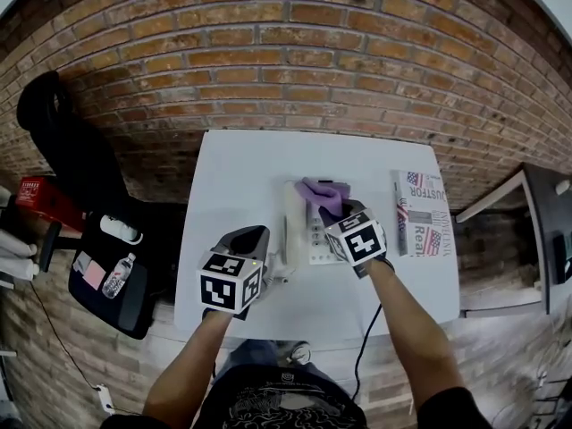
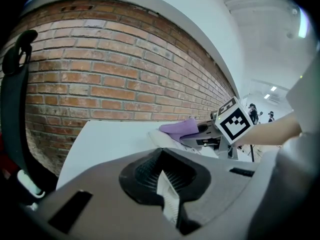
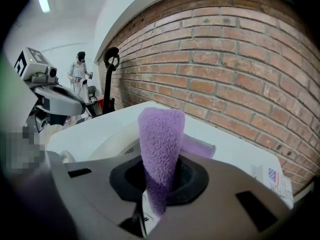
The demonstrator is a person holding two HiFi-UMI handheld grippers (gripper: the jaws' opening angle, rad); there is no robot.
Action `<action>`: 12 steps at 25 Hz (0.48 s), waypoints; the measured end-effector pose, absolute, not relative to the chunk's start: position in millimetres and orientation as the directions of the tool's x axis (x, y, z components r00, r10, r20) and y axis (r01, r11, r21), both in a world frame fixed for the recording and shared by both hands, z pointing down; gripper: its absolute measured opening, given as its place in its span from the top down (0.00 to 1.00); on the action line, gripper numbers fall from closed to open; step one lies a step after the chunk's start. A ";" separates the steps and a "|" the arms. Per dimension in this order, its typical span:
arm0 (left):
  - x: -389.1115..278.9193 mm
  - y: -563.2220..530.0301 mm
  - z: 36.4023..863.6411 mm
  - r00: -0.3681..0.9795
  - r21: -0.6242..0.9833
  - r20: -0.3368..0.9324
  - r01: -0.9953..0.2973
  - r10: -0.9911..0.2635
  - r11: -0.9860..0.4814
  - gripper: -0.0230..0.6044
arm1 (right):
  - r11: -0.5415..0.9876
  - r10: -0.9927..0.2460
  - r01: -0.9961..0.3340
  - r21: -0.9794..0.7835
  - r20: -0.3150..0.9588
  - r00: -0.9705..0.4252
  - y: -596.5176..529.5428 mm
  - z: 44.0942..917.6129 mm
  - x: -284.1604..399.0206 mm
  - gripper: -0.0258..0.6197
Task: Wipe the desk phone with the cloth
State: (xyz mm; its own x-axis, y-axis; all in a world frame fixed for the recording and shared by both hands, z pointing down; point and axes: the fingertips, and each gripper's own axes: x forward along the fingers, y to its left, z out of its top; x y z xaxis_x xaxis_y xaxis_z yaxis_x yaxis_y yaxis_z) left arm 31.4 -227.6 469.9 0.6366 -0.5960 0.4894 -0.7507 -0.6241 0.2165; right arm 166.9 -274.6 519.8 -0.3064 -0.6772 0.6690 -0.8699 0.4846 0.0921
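A white desk phone (image 1: 304, 231) lies mid-table on the white table (image 1: 241, 177). A purple cloth (image 1: 323, 193) rests on the phone's far end. My right gripper (image 1: 337, 211) is shut on it, and in the right gripper view the cloth (image 3: 160, 136) stands up out of the right gripper (image 3: 156, 186), over the phone (image 3: 112, 144). My left gripper (image 1: 271, 272) is at the phone's near left corner. In its own view the left gripper (image 2: 168, 196) is shut on a thin white edge, apparently the phone's. That view also shows the cloth (image 2: 180, 128) and the phone (image 2: 159, 137).
A flag-printed booklet (image 1: 422, 213) lies at the table's right side. A black office chair (image 1: 67, 146) stands to the left, with a water bottle (image 1: 118, 275) on a black seat. A brick wall (image 1: 295, 52) backs the table. A cable (image 1: 365, 347) hangs off the near edge.
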 end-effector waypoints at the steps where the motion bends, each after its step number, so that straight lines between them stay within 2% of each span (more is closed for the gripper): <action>1: 31.2 -224.7 469.6 0.633 0.215 0.489 -0.754 -0.600 -0.620 0.96 | 0.487 -0.675 -0.869 0.089 0.669 -0.310 -271.1 520.6 166.7 0.89; 12: 36.3 -197.0 467.8 0.614 0.210 0.479 -0.774 -0.627 -0.598 0.96 | 0.529 -0.653 -0.844 0.089 0.678 -0.338 -232.4 529.7 164.3 0.89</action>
